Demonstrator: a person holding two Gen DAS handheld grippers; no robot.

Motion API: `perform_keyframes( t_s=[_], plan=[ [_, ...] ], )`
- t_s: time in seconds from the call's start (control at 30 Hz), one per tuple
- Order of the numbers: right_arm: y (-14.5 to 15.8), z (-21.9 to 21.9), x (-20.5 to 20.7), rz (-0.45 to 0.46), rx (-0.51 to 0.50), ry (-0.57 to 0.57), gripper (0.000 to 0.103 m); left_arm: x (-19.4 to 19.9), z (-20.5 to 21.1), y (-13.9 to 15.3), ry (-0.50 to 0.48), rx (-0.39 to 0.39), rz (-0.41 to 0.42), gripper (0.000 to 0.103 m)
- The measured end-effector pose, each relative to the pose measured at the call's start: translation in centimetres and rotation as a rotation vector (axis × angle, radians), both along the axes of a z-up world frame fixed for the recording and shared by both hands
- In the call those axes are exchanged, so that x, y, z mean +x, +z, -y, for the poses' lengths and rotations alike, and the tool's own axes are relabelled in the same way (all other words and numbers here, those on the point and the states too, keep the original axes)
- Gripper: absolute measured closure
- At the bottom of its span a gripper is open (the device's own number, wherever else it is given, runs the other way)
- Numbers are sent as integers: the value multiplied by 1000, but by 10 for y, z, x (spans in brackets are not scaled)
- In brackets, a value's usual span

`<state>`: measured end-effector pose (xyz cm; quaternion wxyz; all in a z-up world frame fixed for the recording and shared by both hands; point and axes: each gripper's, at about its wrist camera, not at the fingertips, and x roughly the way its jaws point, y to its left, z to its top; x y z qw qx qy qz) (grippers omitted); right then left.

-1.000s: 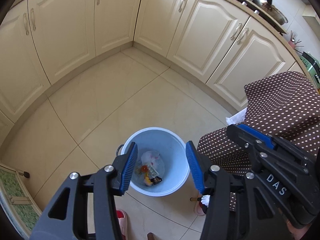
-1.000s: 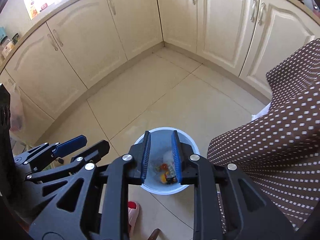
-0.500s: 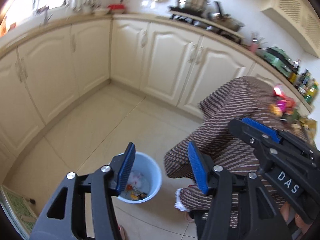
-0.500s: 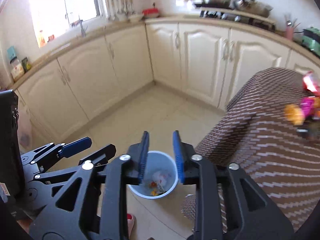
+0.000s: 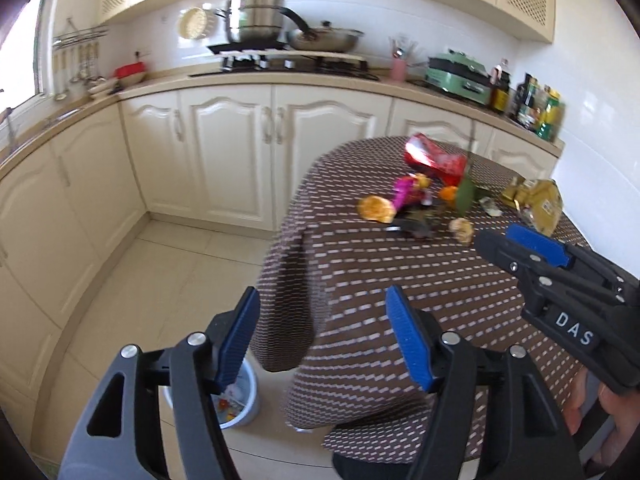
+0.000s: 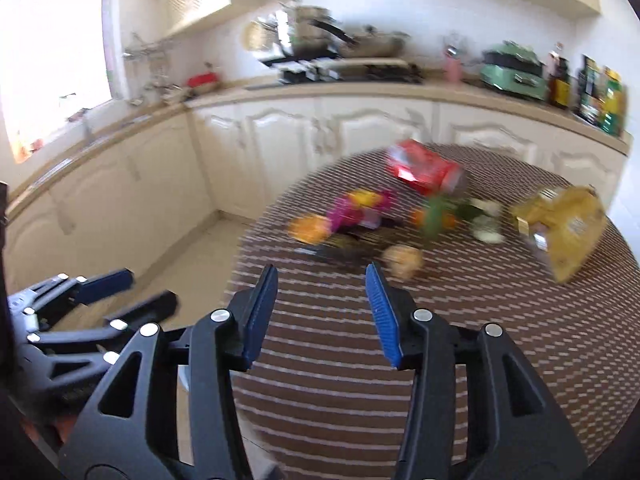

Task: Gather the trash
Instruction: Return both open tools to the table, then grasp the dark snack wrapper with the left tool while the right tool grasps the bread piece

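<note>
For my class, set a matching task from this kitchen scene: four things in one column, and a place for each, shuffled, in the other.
Things:
1. blue bin
2. red packet
3. green appliance
4. yellow bag

Places:
A. on the worktop
B. far side of the table
C. on the floor
D. right-hand edge of the table

Pairs: 1-C, 2-B, 3-A, 4-D

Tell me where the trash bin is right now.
In the left wrist view the pale blue bin stands on the floor at lower left, beside the table's hanging brown cloth, partly hidden behind the left tongs.
</note>
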<state>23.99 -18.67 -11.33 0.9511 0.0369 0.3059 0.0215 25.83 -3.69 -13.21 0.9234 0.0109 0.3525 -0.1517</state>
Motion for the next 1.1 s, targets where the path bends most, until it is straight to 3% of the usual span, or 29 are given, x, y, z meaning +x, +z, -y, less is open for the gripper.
perform_keyframes(
  t_s=[0.23,0.47,0.5,0.53,0.63,0.8,1.1],
  plan=[
    [-17,48,33,-137,-19,-21,57,34,39,-11,-36,-8,-58,39],
    [-38,49,79,-251,-12,51,57,62,55,-19,-33,-13,-96,39],
    [-39,49,83,-257,-6,58,61,65,57,-20,-36,-12,-101,39],
    [-41,49,87,-266,1,64,78,69,60,-22,-41,-10,-106,39],
    [-39,54,87,-256,4,62,80,75,68,-23,-48,-1,-113,38],
    [-25,79,68,-156,33,-31,80,89,87,-26,-83,-18,-135,37],
    [-26,105,55,-138,123,-55,80,116,114,-35,-67,-4,-173,37]
  ],
)
